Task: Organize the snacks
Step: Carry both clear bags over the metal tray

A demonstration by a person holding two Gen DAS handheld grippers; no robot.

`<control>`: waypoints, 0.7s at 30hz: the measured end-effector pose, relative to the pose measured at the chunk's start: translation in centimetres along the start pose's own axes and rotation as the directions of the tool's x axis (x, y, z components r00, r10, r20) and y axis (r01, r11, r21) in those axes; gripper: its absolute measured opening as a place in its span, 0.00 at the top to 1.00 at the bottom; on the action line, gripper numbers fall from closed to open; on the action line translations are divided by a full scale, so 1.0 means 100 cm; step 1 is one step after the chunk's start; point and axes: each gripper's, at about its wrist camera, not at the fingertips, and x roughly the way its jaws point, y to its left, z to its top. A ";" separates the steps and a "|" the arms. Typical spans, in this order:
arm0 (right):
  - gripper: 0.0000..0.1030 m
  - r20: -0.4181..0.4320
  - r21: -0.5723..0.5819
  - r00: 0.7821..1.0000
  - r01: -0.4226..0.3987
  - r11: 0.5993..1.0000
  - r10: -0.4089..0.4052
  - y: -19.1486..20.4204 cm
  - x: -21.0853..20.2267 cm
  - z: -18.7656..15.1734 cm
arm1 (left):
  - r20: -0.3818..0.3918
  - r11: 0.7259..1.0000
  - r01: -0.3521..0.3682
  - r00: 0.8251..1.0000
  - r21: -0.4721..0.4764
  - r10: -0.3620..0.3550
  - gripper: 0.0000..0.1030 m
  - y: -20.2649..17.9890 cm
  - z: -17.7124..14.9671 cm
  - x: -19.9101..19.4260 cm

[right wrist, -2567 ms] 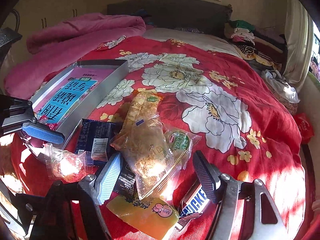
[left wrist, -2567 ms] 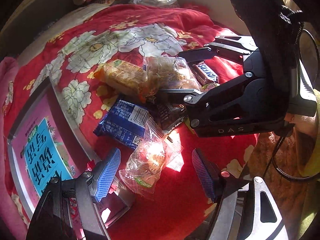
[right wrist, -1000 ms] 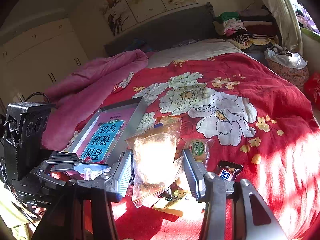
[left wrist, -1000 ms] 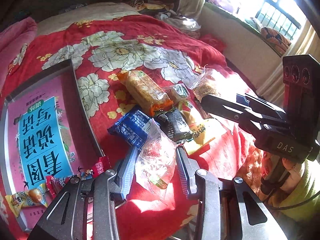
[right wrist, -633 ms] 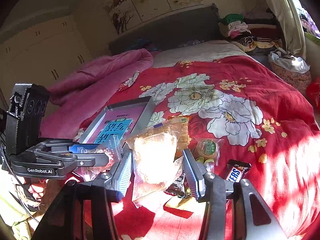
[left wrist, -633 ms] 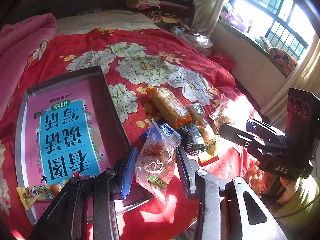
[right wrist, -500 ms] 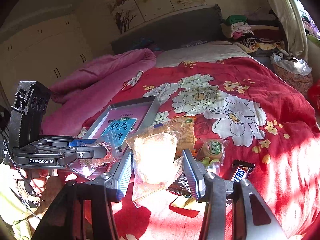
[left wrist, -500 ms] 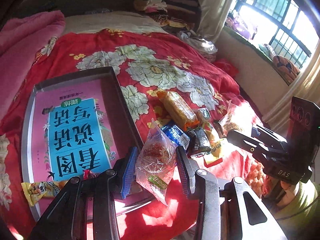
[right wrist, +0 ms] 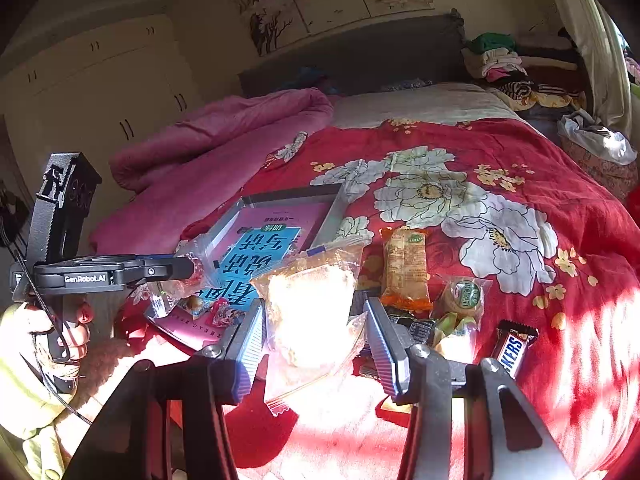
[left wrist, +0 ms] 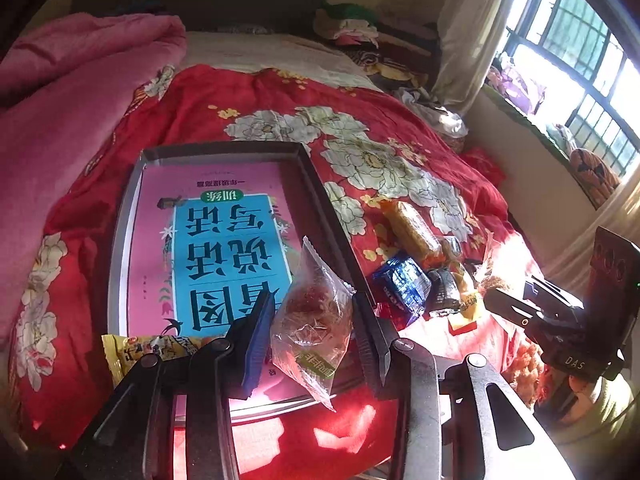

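Left gripper [left wrist: 312, 320] pinches clear snack bag [left wrist: 314, 320] above tray [left wrist: 124, 216] near edge, ready for drop; right gripper [right wrist: 314, 332] clamps pale snack bag [right wrist: 310, 312], lifted off bed [right wrist: 560, 208] pile, probably next in.

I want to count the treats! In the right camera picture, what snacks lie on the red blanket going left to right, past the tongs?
Orange cracker pack → round green-label cake → Snickers bar.

Harsh sunlight from the window [left wrist: 576, 64] at right; blown-out glare between the right gripper's [right wrist: 316, 344] fingers; dark, warped fisheye edges.
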 end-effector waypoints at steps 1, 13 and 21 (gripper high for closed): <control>0.52 -0.005 -0.009 1.000 -0.003 1.000 0.003 0.004 0.003 0.000 | 0.002 1.000 -0.007 1.000 -0.008 0.007 0.60 0.004 -0.002 -0.002; 0.52 -0.084 -0.139 0.995 -0.067 0.988 0.056 0.053 0.036 -0.001 | 0.022 0.992 -0.079 0.996 -0.098 0.082 0.60 0.053 -0.023 -0.022; 0.52 -0.129 -0.180 0.989 -0.095 0.979 0.073 0.073 0.048 -0.004 | 0.019 0.986 -0.101 0.994 -0.135 0.104 0.60 0.072 -0.034 -0.025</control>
